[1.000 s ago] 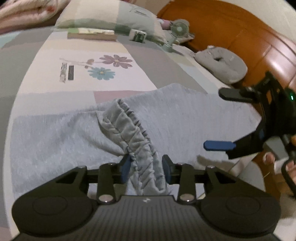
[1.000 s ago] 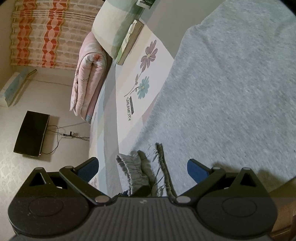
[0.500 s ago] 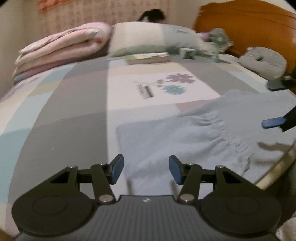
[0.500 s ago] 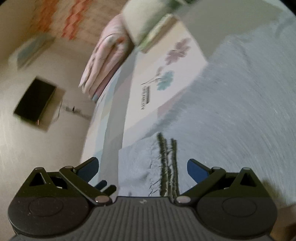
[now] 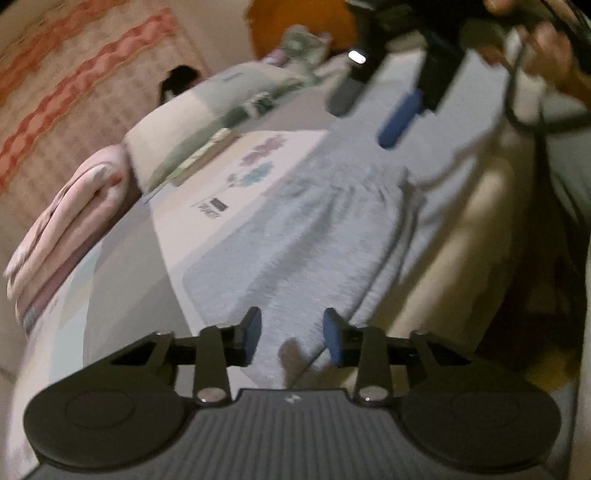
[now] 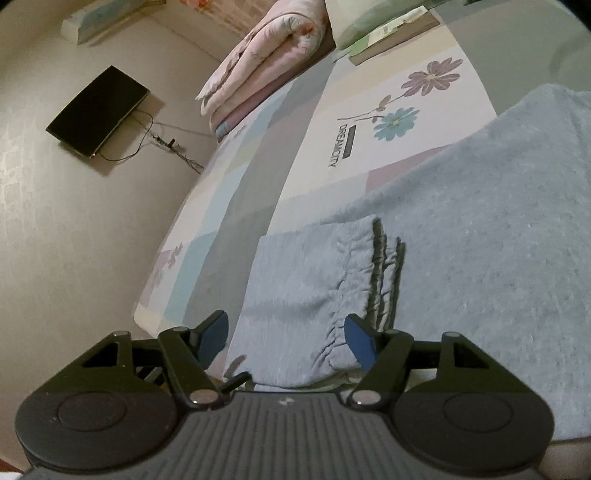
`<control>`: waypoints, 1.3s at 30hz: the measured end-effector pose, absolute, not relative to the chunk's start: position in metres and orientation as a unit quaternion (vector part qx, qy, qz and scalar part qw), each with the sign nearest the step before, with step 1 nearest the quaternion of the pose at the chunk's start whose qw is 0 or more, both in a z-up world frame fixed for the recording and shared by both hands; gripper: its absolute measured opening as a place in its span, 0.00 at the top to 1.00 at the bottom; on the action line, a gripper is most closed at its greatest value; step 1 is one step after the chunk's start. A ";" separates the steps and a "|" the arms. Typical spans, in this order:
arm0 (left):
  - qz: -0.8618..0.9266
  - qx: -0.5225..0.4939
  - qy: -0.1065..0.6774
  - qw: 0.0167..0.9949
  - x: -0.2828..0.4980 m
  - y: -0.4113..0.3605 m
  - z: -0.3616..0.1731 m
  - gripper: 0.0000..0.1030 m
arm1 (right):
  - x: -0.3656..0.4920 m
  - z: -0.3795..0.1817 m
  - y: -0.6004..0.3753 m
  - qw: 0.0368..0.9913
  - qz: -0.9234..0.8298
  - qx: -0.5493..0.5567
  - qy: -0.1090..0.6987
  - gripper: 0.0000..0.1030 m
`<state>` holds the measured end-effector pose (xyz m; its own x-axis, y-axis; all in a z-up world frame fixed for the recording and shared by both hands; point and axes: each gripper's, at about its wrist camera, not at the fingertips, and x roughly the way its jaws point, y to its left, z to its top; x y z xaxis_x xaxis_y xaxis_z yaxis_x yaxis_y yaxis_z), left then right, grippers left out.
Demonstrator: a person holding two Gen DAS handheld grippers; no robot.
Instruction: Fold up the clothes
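A pair of light grey sweatpants [image 5: 314,236] [image 6: 461,229] lies flat on the bed, one part folded over, its gathered elastic hem [image 6: 376,280] on top. My left gripper [image 5: 291,334] is open above the near end of the folded part with nothing between its blue pads. My right gripper [image 6: 286,338] is open too, hovering just over the gathered hem near the bed's edge. In the blurred left wrist view the right gripper [image 5: 373,110] shows at the top, held by a hand [image 5: 546,48].
The patchwork bedsheet [image 6: 314,140] has a flower print [image 6: 410,103]. A rolled pink quilt [image 6: 266,62] and a pillow [image 5: 207,122] lie at the head. A wooden headboard [image 5: 295,26] stands behind. A dark flat device [image 6: 98,110] with cables lies on the floor.
My left gripper let go of the gathered hem, which now lies flat on the pants, and drew back. My right gripper narrowed a little and moved toward the hem. Both cameras swung.
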<state>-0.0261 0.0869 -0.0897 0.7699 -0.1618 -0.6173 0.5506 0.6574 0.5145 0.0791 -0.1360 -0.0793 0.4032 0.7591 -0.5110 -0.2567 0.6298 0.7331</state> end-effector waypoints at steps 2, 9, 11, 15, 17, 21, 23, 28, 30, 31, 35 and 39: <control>-0.217 0.386 0.269 0.855 -0.026 0.081 -0.092 0.68 | 0.077 -0.079 -0.138 0.787 0.320 0.286 0.443 0.27; -0.246 0.444 0.264 0.820 -0.028 0.070 -0.100 0.62 | 0.073 -0.080 -0.144 0.787 0.312 0.290 0.447 0.26; -0.252 0.458 0.262 0.811 -0.028 0.067 -0.103 0.62 | 0.073 -0.081 -0.144 0.785 0.312 0.292 0.448 0.26; -0.262 0.477 0.260 0.797 -0.028 0.062 -0.107 0.63 | 0.073 -0.082 -0.144 0.786 0.310 0.291 0.450 0.26; -0.262 0.474 0.262 0.799 -0.027 0.060 -0.105 0.67 | 0.073 -0.082 -0.145 0.786 0.309 0.292 0.449 0.26; -0.249 0.469 0.258 0.807 -0.026 0.059 -0.102 0.99 | 0.073 -0.082 -0.146 0.787 0.308 0.293 0.449 0.26; -0.247 0.456 0.253 0.817 -0.026 0.061 -0.096 0.99 | 0.073 -0.081 -0.147 0.787 0.307 0.292 0.448 0.26; -0.257 0.438 0.252 0.824 -0.033 0.068 -0.085 0.99 | 0.075 -0.082 -0.148 0.786 0.304 0.296 0.449 0.25; -0.257 0.434 0.256 0.825 -0.034 0.072 -0.085 0.99 | 0.076 -0.082 -0.148 0.785 0.305 0.296 0.450 0.25; -0.257 0.433 0.257 0.825 -0.035 0.073 -0.085 0.99 | 0.076 -0.082 -0.148 0.785 0.305 0.296 0.451 0.25; -0.253 0.414 0.266 0.833 -0.033 0.077 -0.087 0.98 | 0.077 -0.084 -0.146 0.784 0.306 0.294 0.454 0.25; -0.272 0.376 0.272 0.843 -0.032 0.077 -0.083 0.91 | 0.079 -0.084 -0.141 0.785 0.306 0.284 0.459 0.25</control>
